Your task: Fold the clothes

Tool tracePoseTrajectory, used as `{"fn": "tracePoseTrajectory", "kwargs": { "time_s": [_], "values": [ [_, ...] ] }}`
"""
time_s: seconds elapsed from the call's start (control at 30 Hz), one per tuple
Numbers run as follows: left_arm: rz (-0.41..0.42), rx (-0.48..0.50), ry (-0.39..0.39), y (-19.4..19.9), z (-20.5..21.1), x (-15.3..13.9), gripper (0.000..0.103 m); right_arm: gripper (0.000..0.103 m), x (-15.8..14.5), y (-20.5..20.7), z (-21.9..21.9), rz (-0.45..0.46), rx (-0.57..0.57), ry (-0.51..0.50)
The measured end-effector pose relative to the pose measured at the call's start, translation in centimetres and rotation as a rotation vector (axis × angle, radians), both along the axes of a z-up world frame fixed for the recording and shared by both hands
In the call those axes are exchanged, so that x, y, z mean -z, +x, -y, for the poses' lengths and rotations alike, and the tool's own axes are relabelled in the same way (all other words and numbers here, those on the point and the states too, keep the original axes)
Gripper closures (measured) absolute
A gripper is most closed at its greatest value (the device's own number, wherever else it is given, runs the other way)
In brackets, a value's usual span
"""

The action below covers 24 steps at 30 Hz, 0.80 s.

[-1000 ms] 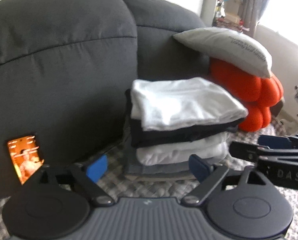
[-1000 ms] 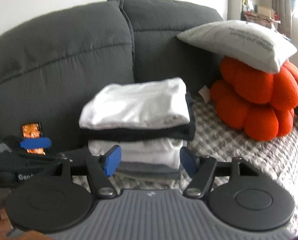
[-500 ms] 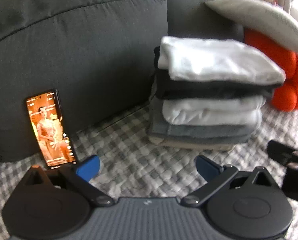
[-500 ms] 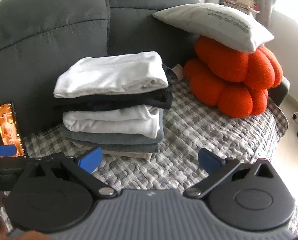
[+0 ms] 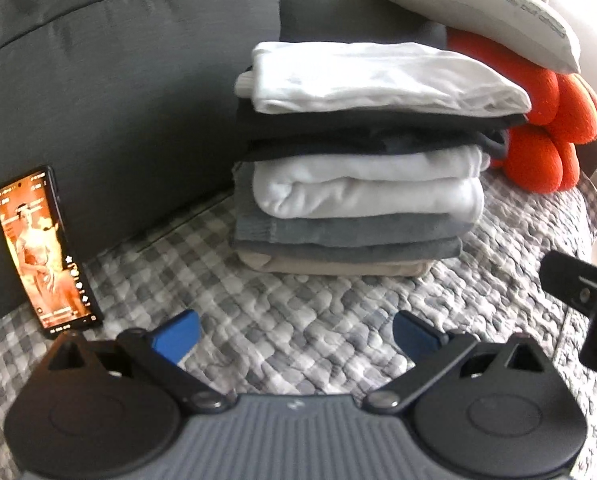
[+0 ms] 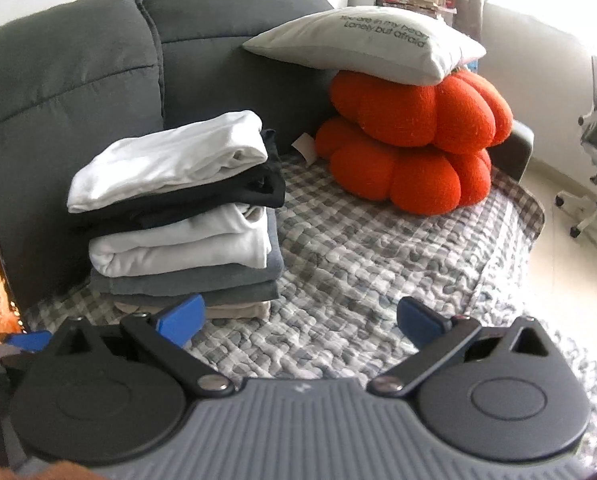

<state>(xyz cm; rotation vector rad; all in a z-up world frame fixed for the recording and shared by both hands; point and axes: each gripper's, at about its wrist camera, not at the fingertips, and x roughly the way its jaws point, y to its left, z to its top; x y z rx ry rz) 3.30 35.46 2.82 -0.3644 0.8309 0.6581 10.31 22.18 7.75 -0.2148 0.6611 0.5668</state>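
A stack of folded clothes point(image 5: 362, 168) sits on the checked blanket point(image 5: 298, 320) against the sofa back: white on top, then black, white, grey and beige. The same stack of folded clothes point(image 6: 178, 212) shows at the left of the right wrist view. My left gripper point(image 5: 294, 334) hangs open over bare blanket just in front of the stack, nothing between its blue fingers. My right gripper point(image 6: 300, 318) is also open and empty, with its left finger point(image 6: 180, 316) near the stack's front right corner.
A lit phone point(image 5: 42, 252) leans against the dark grey sofa back point(image 5: 118, 92) left of the stack. Orange round cushions point(image 6: 414, 140) with a grey pillow point(image 6: 370, 42) on top fill the sofa's right end. A white chair base point(image 6: 594, 208) stands on the floor beyond.
Both grippers have dropped and tilted downward, so the blanket now fills the foreground. Both jaws have spread wider, the right one more. The stack has not moved.
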Motion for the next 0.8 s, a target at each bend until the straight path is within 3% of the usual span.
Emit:
{"fn": "tracePoseTrajectory", "kwargs": {
  "time_s": [0.8],
  "values": [
    [-0.002, 0.015, 0.032, 0.04, 0.75, -0.75, 0.0, 0.0, -0.15, -0.48, 0.01, 0.012, -0.002, 0.01]
  ]
}}
